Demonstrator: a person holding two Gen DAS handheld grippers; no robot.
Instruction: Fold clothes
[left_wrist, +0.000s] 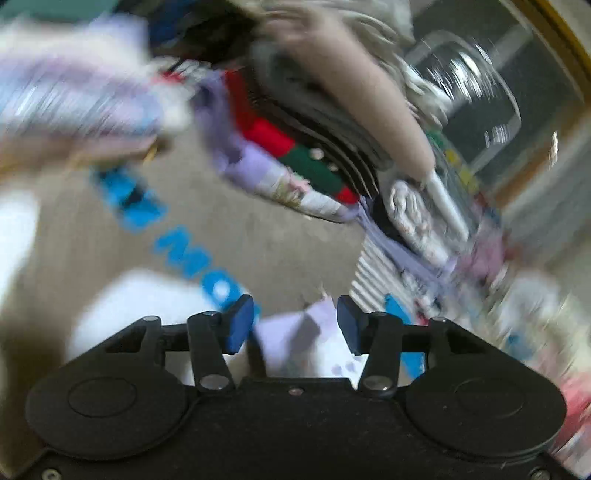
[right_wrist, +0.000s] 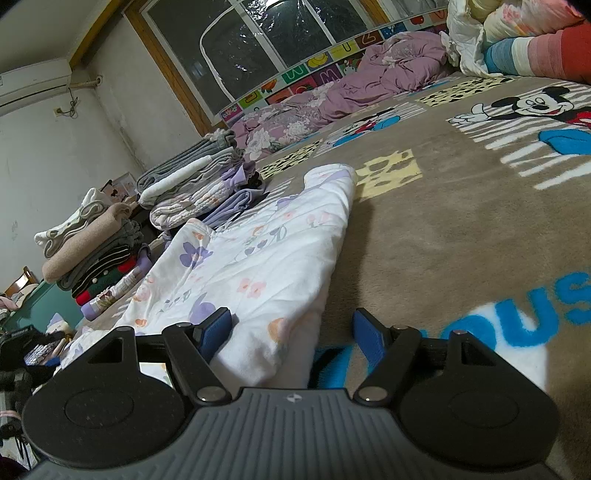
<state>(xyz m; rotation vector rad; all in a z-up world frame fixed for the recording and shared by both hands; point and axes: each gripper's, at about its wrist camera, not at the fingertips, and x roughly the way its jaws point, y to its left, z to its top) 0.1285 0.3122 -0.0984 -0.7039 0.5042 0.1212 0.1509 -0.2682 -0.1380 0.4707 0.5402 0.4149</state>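
A white garment printed with purple and pink flowers (right_wrist: 258, 254) lies flat on a bed covered by a tan cartoon-mouse blanket (right_wrist: 461, 221) with big blue lettering. Seen from the right wrist, its long axis runs from the near edge, between the right gripper's fingers, up and away toward a rounded far end near a pale yellow cheese patch on the blanket. The right gripper (right_wrist: 291, 334) has its blue fingers (right_wrist: 216, 330) spread wide; the near hem of the garment lies between them, closer to the left finger, and whether that finger touches the cloth I cannot tell. The left gripper (left_wrist: 295, 321) also has its fingers (left_wrist: 238, 323) apart, with a corner of pale floral cloth (left_wrist: 295, 343) loose in the gap, touching neither pad. That view is badly smeared by motion. To the left of the garment, along the bed's edge, stand two stacks of folded clothes: a nearer stack (right_wrist: 96, 258) topped by a beige piece over dark striped, red and green ones, and a farther stack (right_wrist: 199, 181) of grey, white and lilac pieces. Beyond them a crumpled purple floral quilt (right_wrist: 351, 88) lies along an alphabet-patterned headboard panel (right_wrist: 314, 70) under a dark window (right_wrist: 266, 44). More bedding (right_wrist: 517, 33) is heaped at the far right.
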